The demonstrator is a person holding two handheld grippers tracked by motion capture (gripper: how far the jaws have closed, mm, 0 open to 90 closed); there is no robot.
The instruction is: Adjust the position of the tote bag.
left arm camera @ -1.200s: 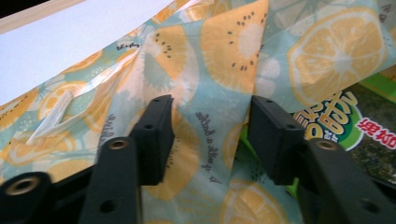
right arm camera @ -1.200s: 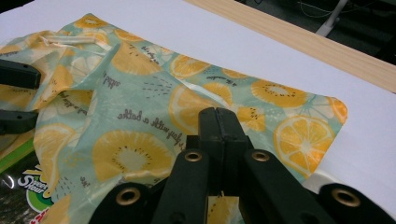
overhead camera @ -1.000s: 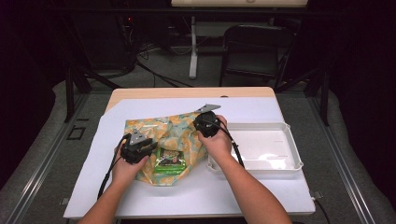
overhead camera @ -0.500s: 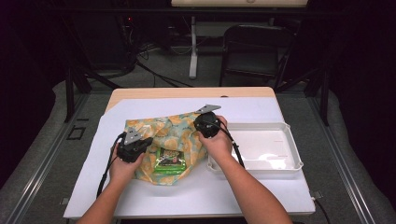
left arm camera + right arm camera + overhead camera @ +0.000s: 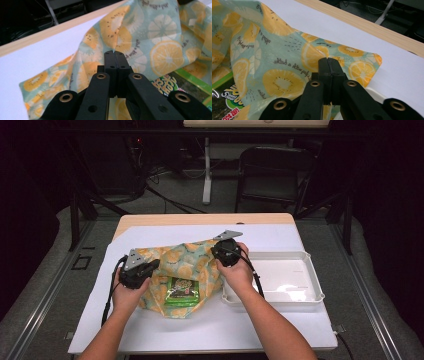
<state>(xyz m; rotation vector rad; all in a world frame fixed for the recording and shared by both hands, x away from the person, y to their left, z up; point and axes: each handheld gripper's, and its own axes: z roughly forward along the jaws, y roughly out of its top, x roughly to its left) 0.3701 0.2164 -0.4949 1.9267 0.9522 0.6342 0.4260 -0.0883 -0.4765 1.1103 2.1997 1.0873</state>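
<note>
A fruit-print cloth [image 5: 187, 265] (pale green with orange and kiwi slices) lies spread over the middle of the white-covered desk [image 5: 280, 325], partly bunched around a green snack packet [image 5: 182, 291] that rests on its near half. The left hand-held gripper [image 5: 113, 56] is clenched on a raised fold of the cloth at its left edge, the fabric pinched between the two black jaws, which have just been closing on it. The right hand-held gripper [image 5: 329, 62] is likewise clenched on the cloth, at its right corner, with the fabric drawn up between the jaws. Just beside that corner, to the right, stands a white tray [image 5: 305, 296] on the desk.
</note>
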